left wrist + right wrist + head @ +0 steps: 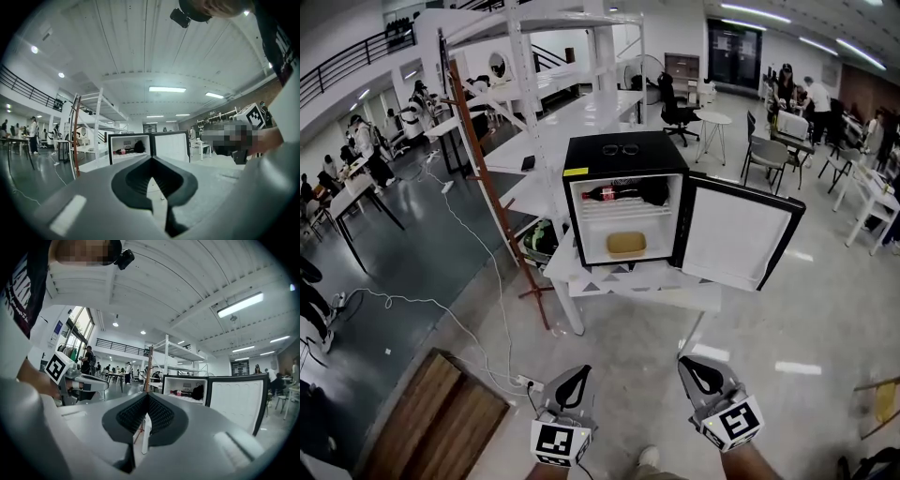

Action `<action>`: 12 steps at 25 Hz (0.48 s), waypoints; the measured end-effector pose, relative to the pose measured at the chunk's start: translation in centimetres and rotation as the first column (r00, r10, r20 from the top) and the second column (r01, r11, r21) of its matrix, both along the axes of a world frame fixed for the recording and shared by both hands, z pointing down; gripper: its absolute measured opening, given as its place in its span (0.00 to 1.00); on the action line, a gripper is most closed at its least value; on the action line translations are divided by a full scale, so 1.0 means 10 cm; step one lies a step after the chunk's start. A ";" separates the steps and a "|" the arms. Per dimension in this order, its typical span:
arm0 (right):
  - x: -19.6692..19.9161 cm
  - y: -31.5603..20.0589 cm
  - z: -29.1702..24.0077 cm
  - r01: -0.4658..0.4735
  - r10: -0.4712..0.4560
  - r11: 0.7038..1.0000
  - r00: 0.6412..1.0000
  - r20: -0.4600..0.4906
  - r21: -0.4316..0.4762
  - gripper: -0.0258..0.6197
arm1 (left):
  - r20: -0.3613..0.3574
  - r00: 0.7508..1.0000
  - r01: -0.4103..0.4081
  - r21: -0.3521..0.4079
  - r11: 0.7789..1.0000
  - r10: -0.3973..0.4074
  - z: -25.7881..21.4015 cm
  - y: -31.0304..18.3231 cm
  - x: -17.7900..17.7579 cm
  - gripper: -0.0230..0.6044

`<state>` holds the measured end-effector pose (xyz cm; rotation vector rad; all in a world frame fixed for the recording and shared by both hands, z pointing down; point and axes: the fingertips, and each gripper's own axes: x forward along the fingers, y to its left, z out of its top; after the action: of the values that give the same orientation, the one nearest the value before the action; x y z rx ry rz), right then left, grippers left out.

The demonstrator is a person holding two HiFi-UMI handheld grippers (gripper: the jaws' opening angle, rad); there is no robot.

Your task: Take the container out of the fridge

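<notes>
Both claws are pinched closed on nothing and held low, well short of the fridge (pixel 623 152). The container (pixel 625 244) lies straight ahead of them and higher up, on the fridge's lower shelf under a bottle (pixel 614 193). Its long side runs crossways to the reach. It sits roughly between the two lines of approach, a touch nearer the left claw (pixel 577 375). The open door (pixel 736 234) hangs ahead of the right claw (pixel 694 367), so the left looks to have the cleaner path in.

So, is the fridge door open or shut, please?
Open: the door stands out to the right, baring the container inside.
</notes>
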<state>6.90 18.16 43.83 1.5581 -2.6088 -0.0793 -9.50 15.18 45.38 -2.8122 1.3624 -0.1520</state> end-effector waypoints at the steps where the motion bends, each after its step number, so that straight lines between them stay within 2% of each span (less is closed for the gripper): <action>1: 0.02 -0.04 -0.01 0.005 -0.005 1.000 1.000 0.002 0.003 0.08 | 0.003 1.000 0.004 -0.001 1.000 -0.004 0.00 -0.03 0.02 0.04; 12: 0.27 -0.37 -0.12 0.067 -0.068 0.997 0.998 0.015 0.035 0.08 | -0.003 0.999 0.044 0.017 0.999 -0.044 -0.10 -0.31 0.34 0.04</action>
<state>9.60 14.51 42.66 1.4873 -2.6863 -0.1179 -6.13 12.06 44.35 -2.7707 1.4200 -0.1367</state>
